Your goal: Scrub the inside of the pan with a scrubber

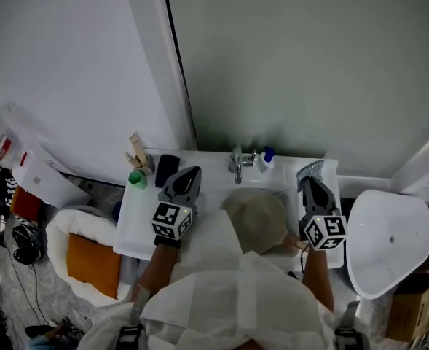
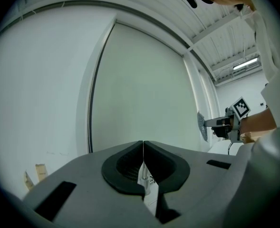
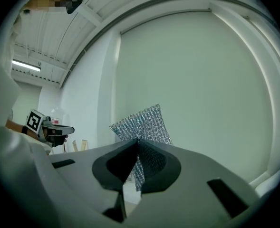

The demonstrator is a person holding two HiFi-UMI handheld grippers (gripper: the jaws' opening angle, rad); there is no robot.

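Where the right claw (image 3: 137, 139) pinches it, the scrubber (image 3: 142, 125) fans upward.

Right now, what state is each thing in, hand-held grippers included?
Left hand-held gripper: shut, empty.
Right hand-held gripper: shut on scrubber.
Scrubber: pinched low, sticking up past the jaws.
Green cup: upright.

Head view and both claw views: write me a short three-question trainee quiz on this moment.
1. True or false: the left claw is shut on a thing.
2. Which claw grips the mesh scrubber? A: left. B: right.
3. Fill in: in the head view, the green cup stands to the ___ of the faucet.
Key: 1 false, shut but empty; 2 B, the right claw; 3 left.
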